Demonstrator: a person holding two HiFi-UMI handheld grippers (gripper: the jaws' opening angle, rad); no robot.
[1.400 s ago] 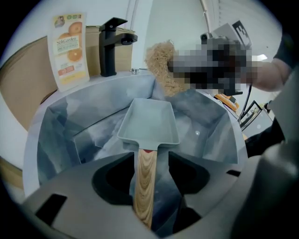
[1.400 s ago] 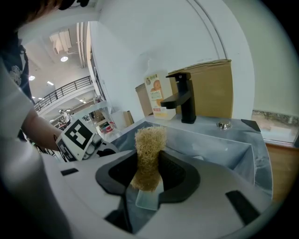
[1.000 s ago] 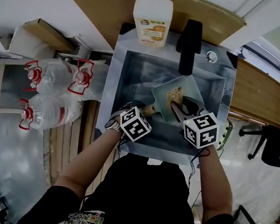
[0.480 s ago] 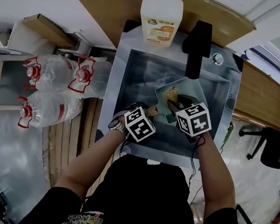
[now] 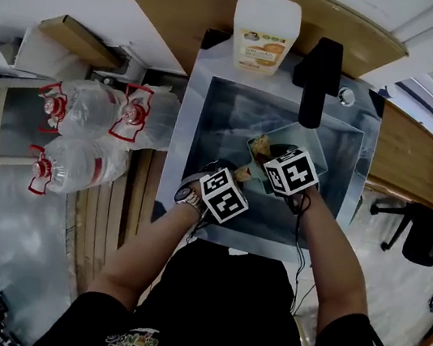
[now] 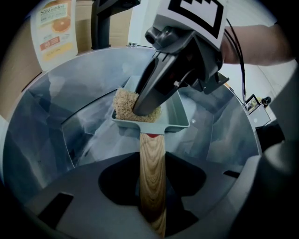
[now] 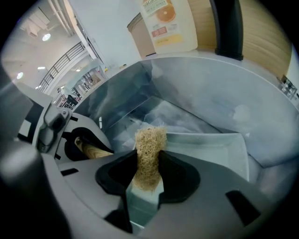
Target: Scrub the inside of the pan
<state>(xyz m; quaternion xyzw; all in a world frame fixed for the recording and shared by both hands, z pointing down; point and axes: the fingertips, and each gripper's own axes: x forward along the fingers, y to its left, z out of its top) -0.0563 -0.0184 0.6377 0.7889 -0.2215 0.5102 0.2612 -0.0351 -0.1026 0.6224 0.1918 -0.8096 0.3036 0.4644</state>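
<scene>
Your left gripper (image 6: 152, 184) just closed on the wooden handle (image 6: 150, 156), pan (image 6: 180, 116) straight ahead. Your right gripper (image 7: 147, 175) pinches the scrub pad (image 7: 149, 142), pan floor right under its tips.

Black short-sleeved T-shirt (image 5: 234, 311), colourful print (image 5: 131, 341) at lower centre; wristwatch (image 5: 185, 197); dark grey left gripper (image 5: 236, 177) and right gripper (image 5: 272, 157) carry black-and-white marker cubes (image 5: 225, 197).

The top of the soap bottle (image 5: 264, 28) was cut off by the head view's edge. The right gripper (image 6: 143, 108) covered part of the scrubber (image 6: 122, 104).
</scene>
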